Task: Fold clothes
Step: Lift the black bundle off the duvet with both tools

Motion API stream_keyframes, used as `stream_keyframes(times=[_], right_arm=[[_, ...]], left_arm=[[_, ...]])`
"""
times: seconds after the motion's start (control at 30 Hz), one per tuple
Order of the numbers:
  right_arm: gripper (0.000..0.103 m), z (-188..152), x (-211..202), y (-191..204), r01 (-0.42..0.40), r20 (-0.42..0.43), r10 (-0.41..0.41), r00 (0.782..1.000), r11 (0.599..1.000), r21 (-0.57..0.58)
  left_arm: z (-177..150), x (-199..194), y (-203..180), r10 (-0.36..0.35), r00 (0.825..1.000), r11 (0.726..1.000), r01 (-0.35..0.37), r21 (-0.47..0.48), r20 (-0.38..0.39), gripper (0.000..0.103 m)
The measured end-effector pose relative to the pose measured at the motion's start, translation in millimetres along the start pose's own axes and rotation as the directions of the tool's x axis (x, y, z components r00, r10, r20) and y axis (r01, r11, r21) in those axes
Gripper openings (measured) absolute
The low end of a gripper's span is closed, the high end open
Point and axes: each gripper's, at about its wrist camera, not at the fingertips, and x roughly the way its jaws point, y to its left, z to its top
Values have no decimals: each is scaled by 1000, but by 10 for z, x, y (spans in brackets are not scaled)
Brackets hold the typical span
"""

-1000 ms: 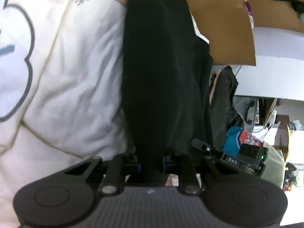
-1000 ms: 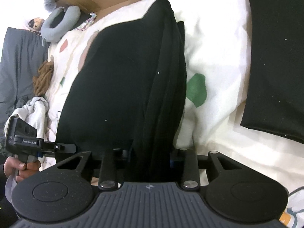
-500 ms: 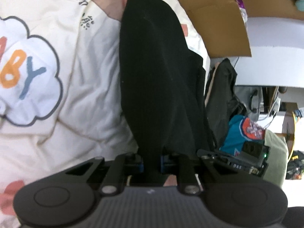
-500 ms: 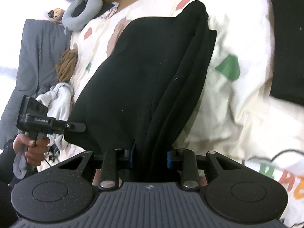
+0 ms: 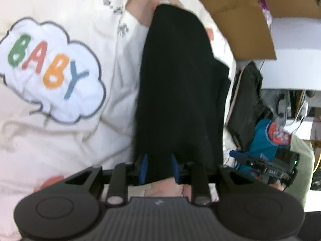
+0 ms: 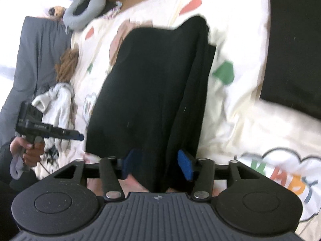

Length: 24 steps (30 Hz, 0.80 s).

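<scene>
A folded black garment (image 5: pixel 178 92) lies on the cream "BABY" print blanket (image 5: pixel 60 120); it also shows in the right wrist view (image 6: pixel 152 84). My left gripper (image 5: pixel 158 167) has its blue pads apart, with the garment's near edge lying loose between them. My right gripper (image 6: pixel 158 166) also stands open, blue pads wide on either side of the garment's near end. Each gripper shows in the other's view: the right gripper (image 5: pixel 266 164) and the left gripper (image 6: pixel 48 130).
A second black garment (image 6: pixel 295 46) lies flat at the right on the blanket (image 6: pixel 250 104). Brown cardboard (image 5: pixel 236 18), a dark garment and a teal shirt (image 5: pixel 266 138) sit beyond the bed edge. A grey neck pillow (image 6: pixel 84 12), grey-white clothes (image 6: pixel 58 104) and a grey cover are at the left.
Both grippers have opened and let go of the black garment, which now rests on the blanket. Both have drawn back a little toward its near edge.
</scene>
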Motion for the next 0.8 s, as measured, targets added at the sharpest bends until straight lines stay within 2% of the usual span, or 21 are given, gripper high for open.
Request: stream_keyframes(times=[0.07, 0.13, 0.2, 0.37, 0.43, 0.6, 0.8], right_arm=[[73, 64, -34, -37, 15, 36, -15, 999, 1000, 5], [76, 117, -32, -83, 19, 64, -21, 998, 1000, 21], [76, 171, 16, -126, 16, 86, -19, 996, 999, 47], [78, 338, 160, -197, -6, 124, -1, 992, 998, 62], [78, 400, 220, -235, -24, 135, 14, 991, 997, 72], [79, 526, 373, -353, -43, 177, 23, 984, 992, 114], [80, 693, 608, -479, -55, 211, 22, 977, 987, 153]], left_arm=[[95, 6, -28, 4, 1000, 1000, -4, 6, 21, 31], [211, 53, -81, 14, 999, 999, -16, 34, 48, 47], [330, 111, -126, 21, 997, 998, -25, 51, 76, 52], [537, 283, -236, 35, 993, 996, -44, 75, 109, 56], [578, 358, -271, 31, 993, 995, -42, 93, 113, 61], [724, 479, -229, 37, 989, 995, -50, 86, 142, 61], [888, 519, -231, 56, 986, 987, -78, 142, 156, 65]])
